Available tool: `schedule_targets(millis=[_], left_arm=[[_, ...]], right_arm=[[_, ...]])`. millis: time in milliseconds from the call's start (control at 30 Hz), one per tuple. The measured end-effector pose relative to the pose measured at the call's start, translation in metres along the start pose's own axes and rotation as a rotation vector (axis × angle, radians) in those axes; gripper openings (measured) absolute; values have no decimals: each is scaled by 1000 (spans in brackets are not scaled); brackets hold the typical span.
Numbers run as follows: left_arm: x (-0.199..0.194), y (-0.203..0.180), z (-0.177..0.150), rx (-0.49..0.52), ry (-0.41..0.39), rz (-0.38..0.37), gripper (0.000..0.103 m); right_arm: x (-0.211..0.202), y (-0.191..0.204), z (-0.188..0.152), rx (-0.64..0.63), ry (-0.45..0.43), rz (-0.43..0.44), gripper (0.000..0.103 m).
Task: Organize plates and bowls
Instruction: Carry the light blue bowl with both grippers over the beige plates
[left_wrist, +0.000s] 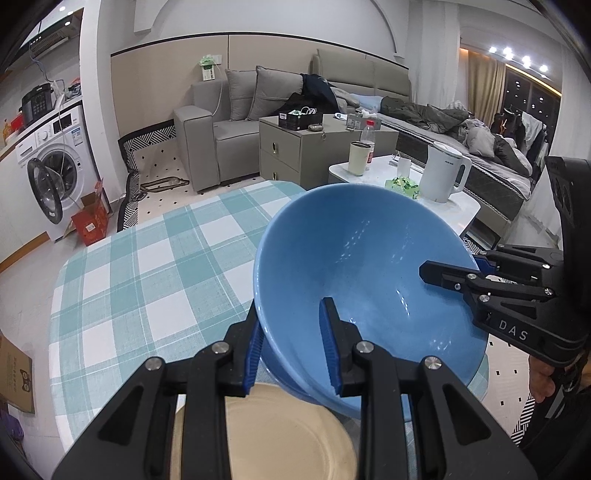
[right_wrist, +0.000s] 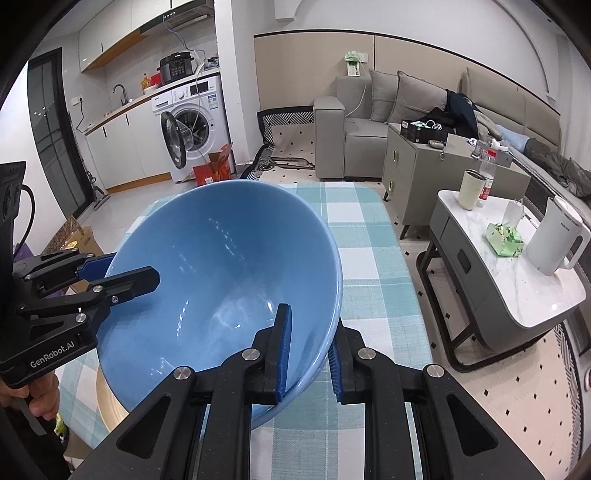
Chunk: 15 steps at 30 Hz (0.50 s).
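Blue bowl (left_wrist: 369, 266) between both grippers' clamped fingers (right_wrist: 282, 347), tilted.

Bowl (left_wrist: 369, 266) sat between both grippers, above table (left_wrist: 147, 266); plate (left_wrist: 280, 435) lay under its near edge.

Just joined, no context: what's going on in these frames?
A person holds the blue bowl with both tongs: the left tongs and the right tongs each clamp opposite sides of its rim. The bowl is tilted above a beige plate on the checked tablecloth.
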<state>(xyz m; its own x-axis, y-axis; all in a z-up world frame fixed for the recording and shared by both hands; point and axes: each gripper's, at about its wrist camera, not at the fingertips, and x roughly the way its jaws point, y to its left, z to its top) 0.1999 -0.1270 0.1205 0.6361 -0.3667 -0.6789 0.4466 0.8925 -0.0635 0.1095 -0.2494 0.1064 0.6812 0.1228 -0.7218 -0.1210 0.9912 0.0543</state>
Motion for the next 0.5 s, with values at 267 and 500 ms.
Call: schedule_targets(millis=[267,500], left_arm=[[11,7,-8,-15,23,-2,28],[20,9,-11,-23,42,-5,28]], right_arm=[[22,3,-3,-9,41,2,18],[34,3,-6,-9,61,-4,18]])
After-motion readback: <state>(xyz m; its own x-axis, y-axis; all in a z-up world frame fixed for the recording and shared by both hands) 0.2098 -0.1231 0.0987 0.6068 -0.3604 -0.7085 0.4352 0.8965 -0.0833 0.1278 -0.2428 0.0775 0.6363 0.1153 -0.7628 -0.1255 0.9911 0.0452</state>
